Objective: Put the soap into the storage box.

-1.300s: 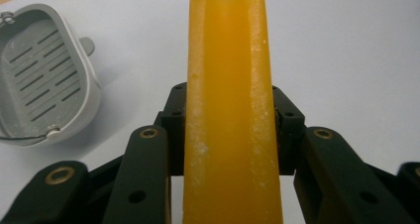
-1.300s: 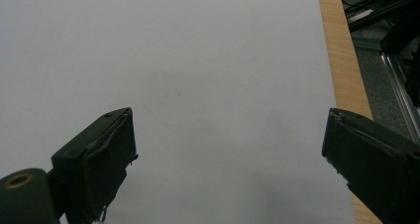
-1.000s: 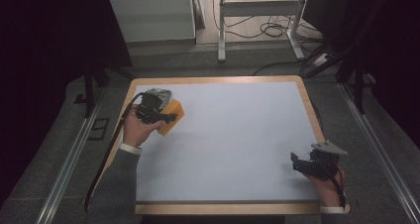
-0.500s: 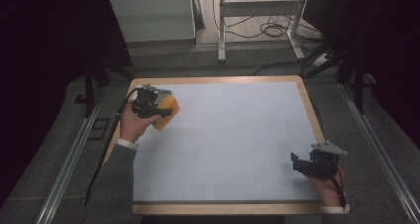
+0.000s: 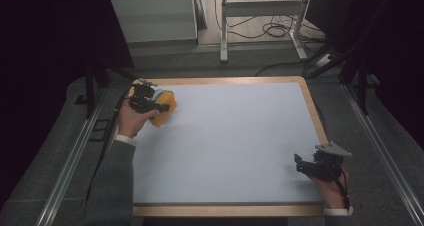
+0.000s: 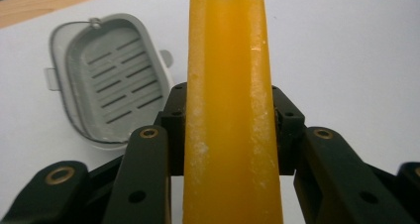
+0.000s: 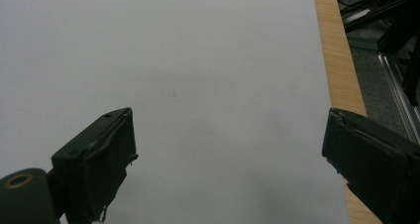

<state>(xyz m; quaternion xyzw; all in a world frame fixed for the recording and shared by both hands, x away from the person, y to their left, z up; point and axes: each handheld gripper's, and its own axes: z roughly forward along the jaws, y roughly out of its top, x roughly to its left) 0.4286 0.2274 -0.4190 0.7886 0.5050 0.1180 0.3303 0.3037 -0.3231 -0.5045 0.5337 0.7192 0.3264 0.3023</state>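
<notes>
Left tongs (image 6: 228,135) clamped on an orange soap bar (image 6: 229,105), held edge-on between the jaws, pads pressing both narrow sides. Seen from above, same bar (image 5: 164,108) carried at the far left corner of the worktop (image 5: 235,136), left hand (image 5: 131,122) wrapped round the tool. Compared with a second ago: shifted toward the far edge and slightly left, bar along with it, grip unchanged throughout. Grey soap dish (image 6: 106,85) lying open on the white surface just beside the bar, slotted draining floor facing up, wooden border close behind it. Probably a carry toward that dish, with lowering the soap into the tray still to come; bar not yet over the opening, judging by the left gripper view. Right tongs (image 7: 228,149) spread wide with nothing between them, resting over bare white surface near the right wooden edge; right hand (image 5: 332,186) parked at the near right corner, no change there across the second.
</notes>
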